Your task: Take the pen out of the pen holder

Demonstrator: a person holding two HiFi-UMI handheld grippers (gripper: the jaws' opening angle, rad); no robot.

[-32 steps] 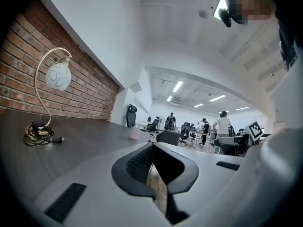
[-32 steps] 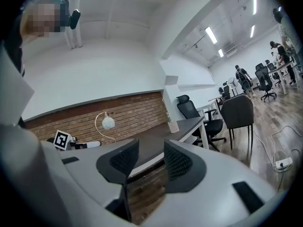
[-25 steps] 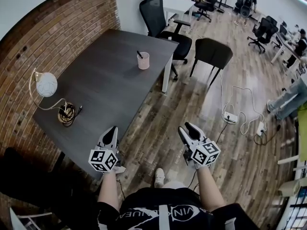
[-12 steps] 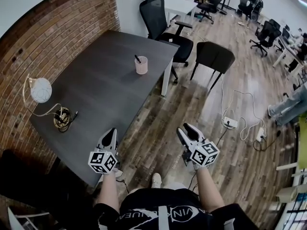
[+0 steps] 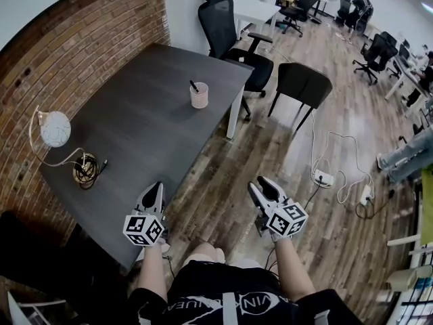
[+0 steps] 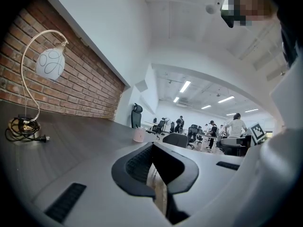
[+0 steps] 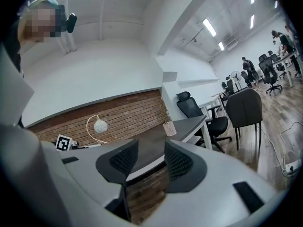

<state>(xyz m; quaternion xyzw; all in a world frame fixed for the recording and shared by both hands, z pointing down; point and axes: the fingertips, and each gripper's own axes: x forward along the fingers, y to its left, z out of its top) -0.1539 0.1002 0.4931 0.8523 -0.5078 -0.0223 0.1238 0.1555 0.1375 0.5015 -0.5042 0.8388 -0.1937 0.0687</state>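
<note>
A pink pen holder point(image 5: 199, 96) stands on the dark table point(image 5: 149, 120) near its far right edge, with a dark pen point(image 5: 194, 85) sticking out of it. The holder shows small and far off in the left gripper view point(image 6: 138, 135) and the right gripper view point(image 7: 169, 128). My left gripper point(image 5: 155, 189) hovers at the table's near corner, its jaw tips together and nothing between them point(image 6: 154, 146). My right gripper point(image 5: 262, 187) hangs over the wooden floor to the right of the table, with its jaws apart and empty point(image 7: 150, 148). Both are far from the holder.
A white globe lamp point(image 5: 54, 128) and a coiled cable point(image 5: 84, 169) sit at the table's left end by the brick wall. A black office chair point(image 5: 226, 26) and a dark chair point(image 5: 304, 80) stand beyond the table. A power strip point(image 5: 323, 177) with cords lies on the floor.
The person has shifted a little, and the table and holder sit slightly lower in the head view. Both grippers keep their jaws as they were.
</note>
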